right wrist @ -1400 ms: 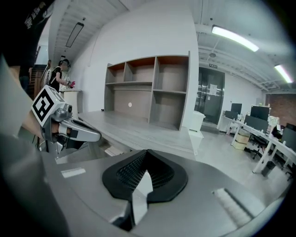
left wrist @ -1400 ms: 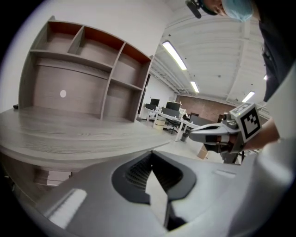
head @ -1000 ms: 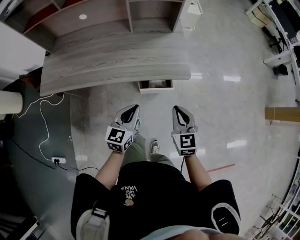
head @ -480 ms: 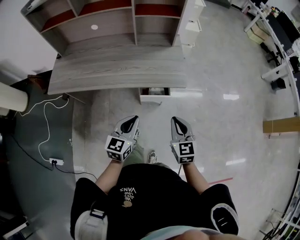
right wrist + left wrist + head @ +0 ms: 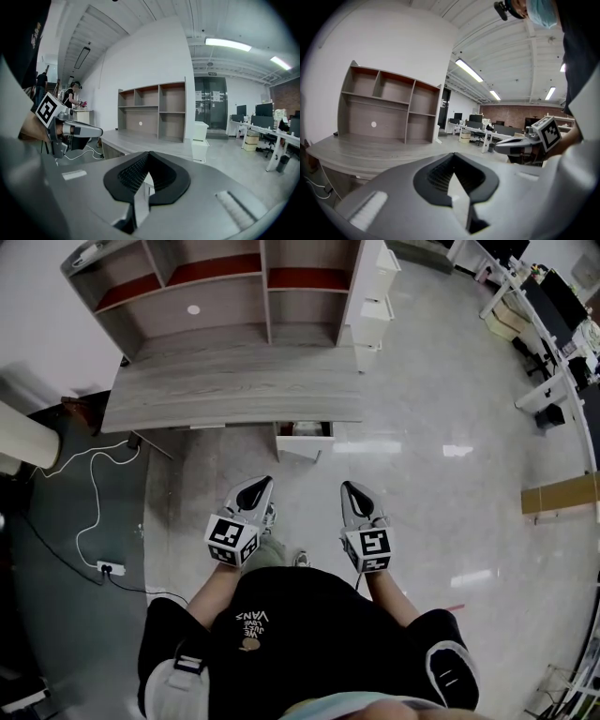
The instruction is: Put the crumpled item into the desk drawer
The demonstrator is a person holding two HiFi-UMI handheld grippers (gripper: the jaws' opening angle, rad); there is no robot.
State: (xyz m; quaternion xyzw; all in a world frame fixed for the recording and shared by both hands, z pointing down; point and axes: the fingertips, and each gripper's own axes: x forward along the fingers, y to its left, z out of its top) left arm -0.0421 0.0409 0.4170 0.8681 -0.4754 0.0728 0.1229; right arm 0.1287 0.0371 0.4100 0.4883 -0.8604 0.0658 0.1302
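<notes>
The grey wooden desk (image 5: 234, 390) stands ahead of me in the head view, with its white drawer (image 5: 305, 441) pulled open under the front edge. What lies inside the drawer is too small to make out. No crumpled item shows in any view. My left gripper (image 5: 262, 484) and right gripper (image 5: 349, 488) hover side by side over the floor, well short of the desk, both shut with nothing between the pads. In the left gripper view the jaws (image 5: 453, 156) meet tightly; the right gripper view (image 5: 147, 154) shows the same.
An open shelf unit (image 5: 234, 282) sits at the desk's back, with a white cabinet (image 5: 377, 287) to its right. A white cable and power strip (image 5: 106, 566) lie on the floor at left. A cardboard box (image 5: 560, 495) and office desks (image 5: 548, 306) stand to the right.
The desk and drawer have drawn further away and more of the shelf unit shows, as the person backs off. Both grippers stay shut and level with each other.
</notes>
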